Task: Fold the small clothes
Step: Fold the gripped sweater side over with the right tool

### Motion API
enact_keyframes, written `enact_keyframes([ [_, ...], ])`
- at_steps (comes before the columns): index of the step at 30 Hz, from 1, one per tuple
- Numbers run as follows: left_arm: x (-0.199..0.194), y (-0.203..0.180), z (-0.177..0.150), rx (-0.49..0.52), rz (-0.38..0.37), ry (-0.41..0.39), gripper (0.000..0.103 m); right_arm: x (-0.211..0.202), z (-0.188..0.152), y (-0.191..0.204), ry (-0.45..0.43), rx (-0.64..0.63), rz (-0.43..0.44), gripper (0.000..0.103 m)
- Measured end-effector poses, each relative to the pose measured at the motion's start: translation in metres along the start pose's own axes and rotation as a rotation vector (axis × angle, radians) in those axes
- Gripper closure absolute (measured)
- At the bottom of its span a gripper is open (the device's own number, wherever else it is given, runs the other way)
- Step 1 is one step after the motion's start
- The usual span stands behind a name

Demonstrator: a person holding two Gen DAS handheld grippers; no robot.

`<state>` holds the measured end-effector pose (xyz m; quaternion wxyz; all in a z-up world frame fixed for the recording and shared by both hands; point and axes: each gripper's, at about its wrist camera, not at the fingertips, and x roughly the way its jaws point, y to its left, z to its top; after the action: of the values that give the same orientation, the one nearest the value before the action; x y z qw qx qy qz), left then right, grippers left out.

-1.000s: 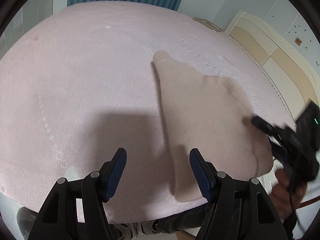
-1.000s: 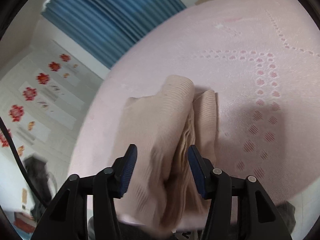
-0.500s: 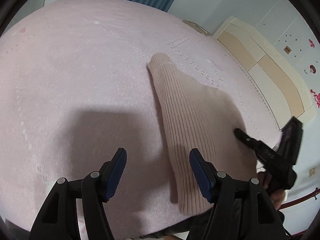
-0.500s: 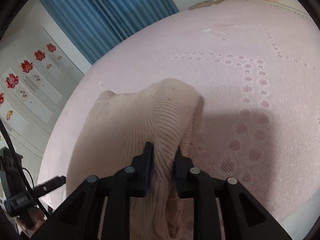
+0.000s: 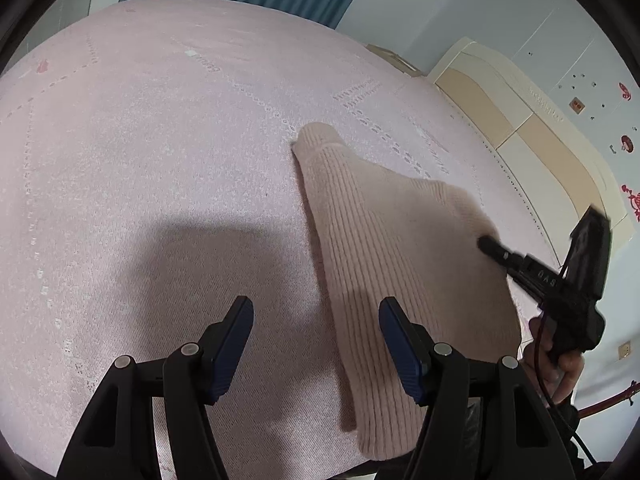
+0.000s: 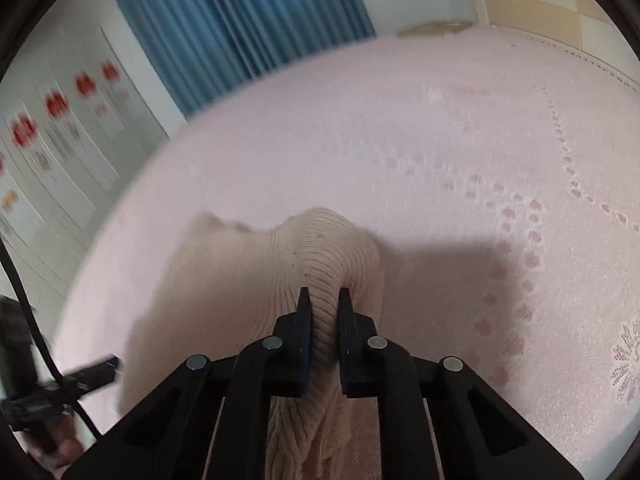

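A small beige ribbed knit garment (image 5: pixel 384 248) lies on the pink bedspread (image 5: pixel 160 160), reaching from mid-bed to the near edge. My left gripper (image 5: pixel 316 320) is open and empty above the bed, its right finger over the garment's left side. My right gripper (image 6: pixel 324 304) is shut on a bunched fold of the garment (image 6: pixel 336 248) and lifts that part off the bed. In the left wrist view the right gripper (image 5: pixel 488 246) shows at the garment's right edge. The left gripper (image 6: pixel 96 368) shows blurred at lower left in the right wrist view.
The bedspread (image 6: pixel 440 140) has a patterned lace band. A blue curtain (image 6: pixel 240 20) hangs beyond the bed. A cream headboard (image 5: pixel 520 120) runs along the right. The bed's near edge is just below my grippers.
My right gripper has shut on a fold of the garment and raised it. The left gripper stayed open and shifted slightly over the bed.
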<state>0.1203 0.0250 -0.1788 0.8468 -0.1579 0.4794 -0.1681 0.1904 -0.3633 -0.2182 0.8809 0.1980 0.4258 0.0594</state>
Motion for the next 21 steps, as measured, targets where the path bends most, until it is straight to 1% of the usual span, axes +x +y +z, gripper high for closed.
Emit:
enact_keyframes([
  [2,0.003,0.000,0.001,-0.009,0.000,0.005,0.040,0.020,-0.010,-0.002,0.086,-0.023,-0.074,0.092],
  [3,0.005,0.001,0.003,-0.012,0.002,0.009,0.040,0.028,-0.015,-0.003,0.103,-0.040,-0.102,0.088],
  [5,0.003,0.000,0.003,-0.014,0.002,0.010,0.040,0.021,-0.016,-0.001,0.071,-0.066,-0.147,0.078],
  [6,0.001,0.000,0.002,-0.010,0.001,0.005,0.040,0.014,-0.013,0.001,0.070,-0.072,-0.161,0.069],
  [7,-0.001,-0.001,0.001,-0.005,0.005,0.000,0.040,0.009,-0.011,0.000,0.073,-0.064,-0.153,0.065],
  [9,-0.006,0.000,0.000,-0.004,0.011,-0.012,0.040,-0.008,-0.011,-0.004,0.068,-0.004,-0.099,0.063],
  [11,-0.010,0.002,0.000,-0.019,-0.002,-0.018,0.040,-0.019,-0.017,-0.007,0.069,0.046,-0.044,0.057],
  [12,-0.012,0.004,-0.001,-0.026,-0.008,-0.020,0.040,-0.024,-0.021,-0.008,0.082,0.064,0.000,0.051],
  [15,-0.015,0.006,-0.004,-0.029,-0.009,-0.026,0.040,-0.020,-0.043,-0.005,0.142,0.108,0.156,0.050],
  [16,-0.016,0.006,-0.005,-0.029,-0.009,-0.024,0.040,-0.014,-0.049,-0.002,0.166,0.106,0.177,0.050],
  [17,-0.017,0.006,-0.006,-0.027,-0.007,-0.020,0.040,-0.007,-0.054,0.002,0.183,0.091,0.157,0.050],
  [18,-0.019,0.006,-0.007,-0.026,-0.006,-0.021,0.040,0.000,-0.057,0.004,0.178,0.083,0.123,0.049],
  [19,-0.020,0.006,-0.008,-0.023,-0.005,-0.024,0.040,0.003,-0.059,0.002,0.165,0.091,0.116,0.044],
  [21,-0.024,0.006,-0.009,-0.013,-0.002,-0.030,0.040,0.011,-0.059,-0.005,0.167,0.145,0.142,0.039],
])
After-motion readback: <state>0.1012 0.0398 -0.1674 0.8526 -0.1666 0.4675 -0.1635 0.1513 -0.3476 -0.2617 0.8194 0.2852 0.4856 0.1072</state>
